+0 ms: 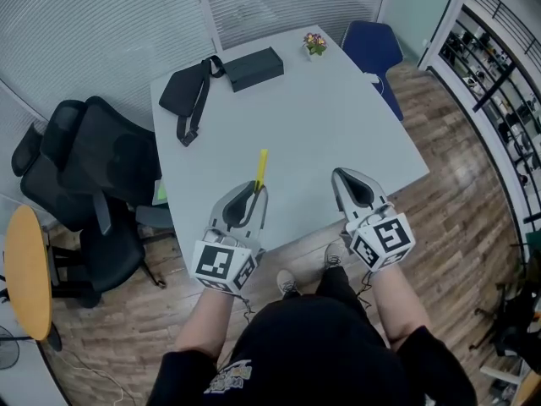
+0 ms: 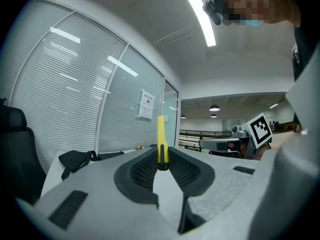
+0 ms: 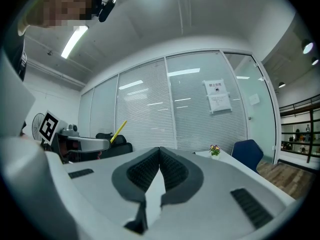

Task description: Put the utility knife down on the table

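Observation:
A yellow utility knife [image 1: 261, 169] sticks out forward from my left gripper [image 1: 256, 189], whose jaws are shut on its rear end above the near part of the grey table [image 1: 321, 117]. In the left gripper view the knife [image 2: 161, 141] stands up between the ribbed pads [image 2: 145, 170]. My right gripper [image 1: 344, 176] hovers over the table's near right part, its jaws together with nothing between them. In the right gripper view the pads [image 3: 172, 170] meet at the tip, and the knife [image 3: 118, 131] shows at far left.
A black sling bag [image 1: 188, 91] and a black box [image 1: 254, 68] lie at the table's far left. A small flower pot [image 1: 314, 45] stands at the far edge. Black office chairs [image 1: 93, 172] crowd the left side, a blue chair [image 1: 372, 49] the far right.

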{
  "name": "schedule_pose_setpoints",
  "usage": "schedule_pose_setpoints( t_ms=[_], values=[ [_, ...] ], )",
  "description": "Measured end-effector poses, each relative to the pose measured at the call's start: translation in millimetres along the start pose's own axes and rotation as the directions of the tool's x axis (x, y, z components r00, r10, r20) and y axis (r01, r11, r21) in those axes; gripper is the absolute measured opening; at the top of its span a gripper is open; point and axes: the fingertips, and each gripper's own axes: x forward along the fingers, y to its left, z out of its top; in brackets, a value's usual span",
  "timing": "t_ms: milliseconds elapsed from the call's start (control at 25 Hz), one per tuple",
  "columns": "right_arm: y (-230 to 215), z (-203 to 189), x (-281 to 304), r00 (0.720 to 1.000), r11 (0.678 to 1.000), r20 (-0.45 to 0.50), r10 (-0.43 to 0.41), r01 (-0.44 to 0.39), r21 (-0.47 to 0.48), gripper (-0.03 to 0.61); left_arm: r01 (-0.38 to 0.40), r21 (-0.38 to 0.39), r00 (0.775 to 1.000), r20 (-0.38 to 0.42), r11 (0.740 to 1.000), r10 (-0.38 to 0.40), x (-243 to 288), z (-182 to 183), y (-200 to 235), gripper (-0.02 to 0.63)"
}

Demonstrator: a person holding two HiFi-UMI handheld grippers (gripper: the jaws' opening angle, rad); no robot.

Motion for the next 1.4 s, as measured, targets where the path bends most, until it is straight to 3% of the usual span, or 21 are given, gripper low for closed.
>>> schedule_pose_setpoints(
  t_ms=[880,1160,1400],
  values=[
    [-56,-19,49,0.986,0.987,-0.06,0.158,-0.156,0.029,0.005,-0.124,0.042,0.983,-0.128,0.991,0.129,79,-40,5,0.066],
    [-70,-35,72,0.977,0.98,-0.085,0.197,-0.193,0.049,0.005,-0.158,0.04,0.962,-0.218,0.987,0.163,103,-78,17,0.066],
    [-79,-49,86,0.968,0.974,-0.114,0.221,-0.214,0.069,0.005,-0.181,0.051,0.929,-0.318,0.982,0.188,118,-121,30,0.066]
  ],
)
